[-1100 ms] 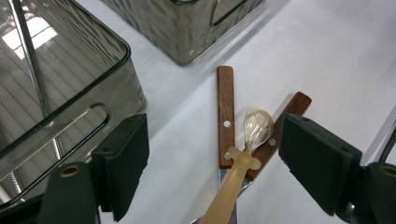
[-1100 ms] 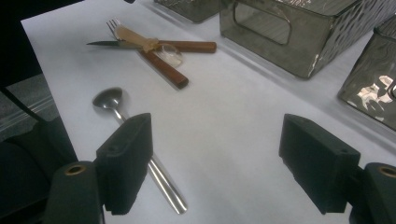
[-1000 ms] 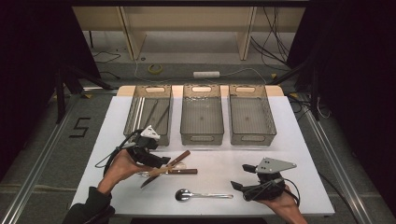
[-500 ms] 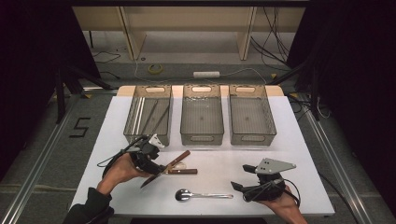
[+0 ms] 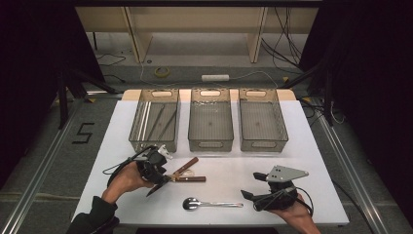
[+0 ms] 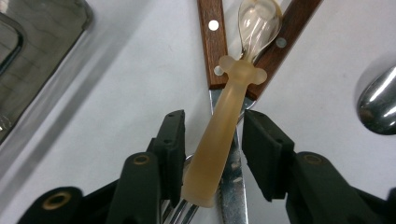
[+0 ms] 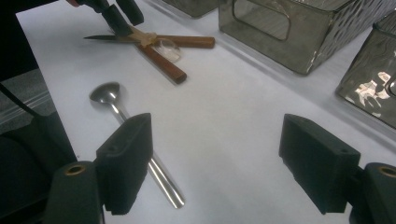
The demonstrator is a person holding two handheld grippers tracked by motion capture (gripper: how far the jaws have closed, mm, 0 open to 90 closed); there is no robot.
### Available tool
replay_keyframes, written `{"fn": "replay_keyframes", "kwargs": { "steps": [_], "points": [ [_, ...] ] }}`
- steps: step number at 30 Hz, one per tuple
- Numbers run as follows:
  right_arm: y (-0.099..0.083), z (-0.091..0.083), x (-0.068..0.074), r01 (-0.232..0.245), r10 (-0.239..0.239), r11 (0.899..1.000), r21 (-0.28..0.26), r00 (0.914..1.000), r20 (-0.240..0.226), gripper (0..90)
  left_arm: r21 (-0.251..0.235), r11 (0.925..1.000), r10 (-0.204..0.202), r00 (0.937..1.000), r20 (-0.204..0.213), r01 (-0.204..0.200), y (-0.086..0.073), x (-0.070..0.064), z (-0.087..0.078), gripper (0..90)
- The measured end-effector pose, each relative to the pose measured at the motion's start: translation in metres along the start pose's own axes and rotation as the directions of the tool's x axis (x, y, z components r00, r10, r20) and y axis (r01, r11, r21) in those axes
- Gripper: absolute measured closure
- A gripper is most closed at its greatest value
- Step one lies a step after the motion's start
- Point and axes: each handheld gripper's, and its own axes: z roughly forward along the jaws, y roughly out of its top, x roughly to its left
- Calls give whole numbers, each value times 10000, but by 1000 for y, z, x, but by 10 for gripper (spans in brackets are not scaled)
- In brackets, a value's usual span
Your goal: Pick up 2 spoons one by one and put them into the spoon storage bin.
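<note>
A translucent yellowish plastic spoon (image 6: 224, 121) lies on top of a crossed knife (image 6: 212, 42) and fork (image 6: 294, 28), both with brown wooden handles. My left gripper (image 6: 212, 130) is open, its jaws on either side of the plastic spoon's handle with a small gap on each side. In the high view, the left gripper (image 5: 163, 175) sits at the dark end of these utensils (image 5: 187, 168). A metal spoon (image 5: 212, 204) lies near the front edge. My right gripper (image 5: 252, 186) is open just right of its handle (image 7: 163, 186), holding nothing.
Three grey mesh bins stand in a row at the back: the left one (image 5: 141, 141) holds several utensils, and the middle one (image 5: 210, 144) and right one (image 5: 260, 144) look bare. A white table (image 5: 316, 161) carries everything.
My left gripper has come down and slightly forward onto the crossed utensils. The right gripper and the metal spoon have stayed put.
</note>
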Motion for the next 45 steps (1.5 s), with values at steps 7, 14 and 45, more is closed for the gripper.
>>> {"fn": "replay_keyframes", "kwargs": {
  "steps": [7,14,45],
  "points": [
    [0,0,0,11,-11,10000,33,10000,-11,268,77,9999,84,9997,214,-85,-1,2,2,654],
    [0,1,0,29,-29,10000,42,10000,-18,268,19,9995,312,9990,314,-313,-1,1,3,687],
    [-1,0,-1,-21,21,10000,82,10000,-30,268,-2205,9754,260,9930,1150,0,8,-8,-23,748]
  ]
}}
